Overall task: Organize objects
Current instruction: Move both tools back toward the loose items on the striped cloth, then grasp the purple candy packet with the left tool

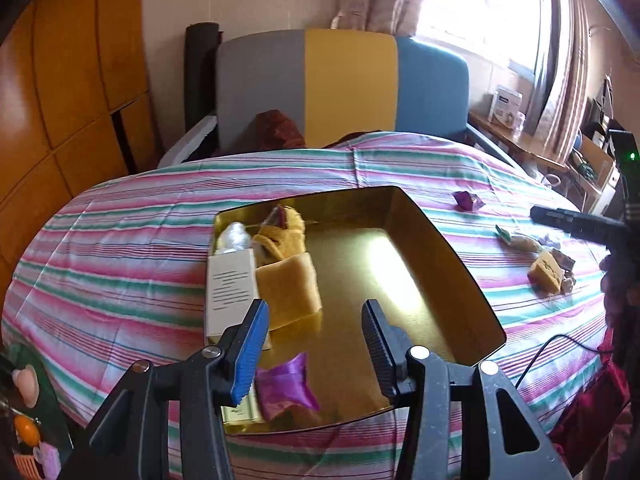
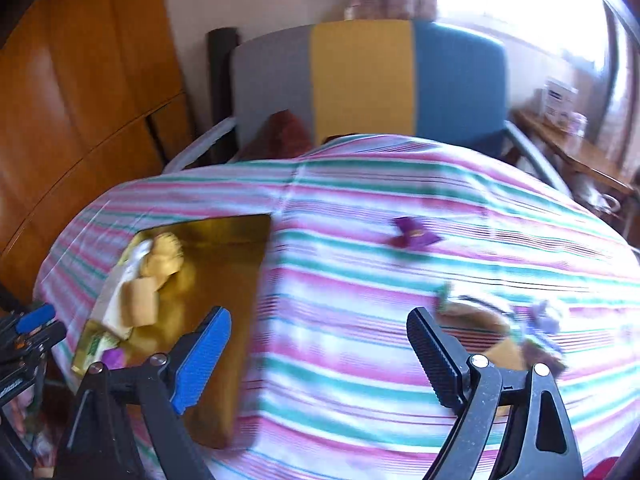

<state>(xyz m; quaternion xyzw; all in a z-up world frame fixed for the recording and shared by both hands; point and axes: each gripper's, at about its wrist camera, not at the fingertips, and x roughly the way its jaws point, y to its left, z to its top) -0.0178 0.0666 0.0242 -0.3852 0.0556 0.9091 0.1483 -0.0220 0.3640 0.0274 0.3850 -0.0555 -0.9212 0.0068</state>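
Right tool [image 2: 320, 354] spread wide, empty; left tool [image 1: 316, 348] half-spread, empty over the gold tray [image 1: 440, 236]. Risk: the crowded snack pile [image 2: 500, 332] scatters when grabbed.

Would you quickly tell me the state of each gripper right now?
Left gripper: open, nothing between its jaws, over the gold tray.
Right gripper: open wide and empty, above the striped cloth.

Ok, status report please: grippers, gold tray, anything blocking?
Both hand-held grippers open, empty. Gold tray partly filled. Loose snacks wait on cloth. Nothing blocking.
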